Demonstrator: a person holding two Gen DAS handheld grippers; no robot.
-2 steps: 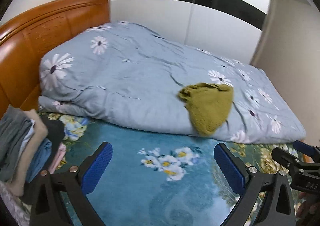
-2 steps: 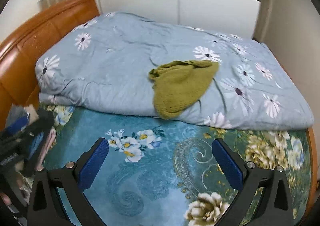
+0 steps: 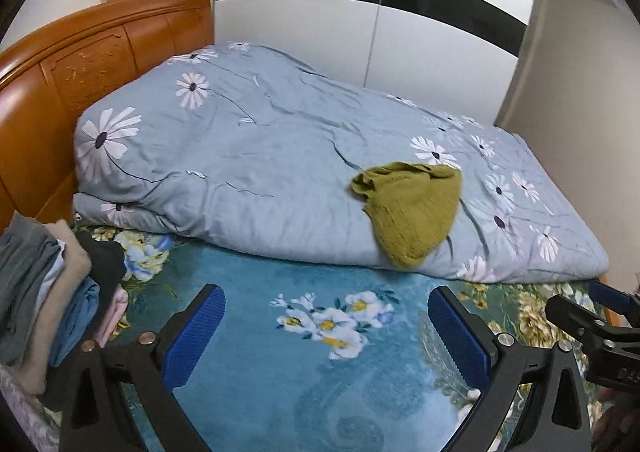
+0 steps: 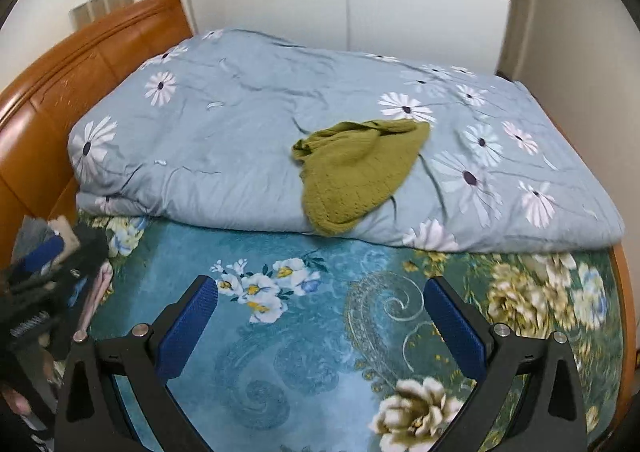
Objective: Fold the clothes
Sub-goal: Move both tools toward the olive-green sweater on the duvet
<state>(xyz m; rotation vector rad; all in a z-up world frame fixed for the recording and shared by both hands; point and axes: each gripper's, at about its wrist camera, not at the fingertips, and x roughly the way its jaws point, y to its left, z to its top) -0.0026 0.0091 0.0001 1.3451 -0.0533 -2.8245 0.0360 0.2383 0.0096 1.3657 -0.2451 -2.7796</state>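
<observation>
Sweater (image 3: 412, 208), olive knit, lying crumpled mid-frame on daisy duvet (image 3: 260, 156); barely shifting since last glance. Left gripper (image 3: 326, 328), right gripper (image 4: 320, 322) hovering spread, empty; pickup pending.

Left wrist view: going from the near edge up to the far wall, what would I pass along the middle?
Open left gripper → teal floral bedsheet → folded grey-blue daisy quilt, with an olive knitted garment lying on its near slope → white wardrobe with a black band.
</observation>
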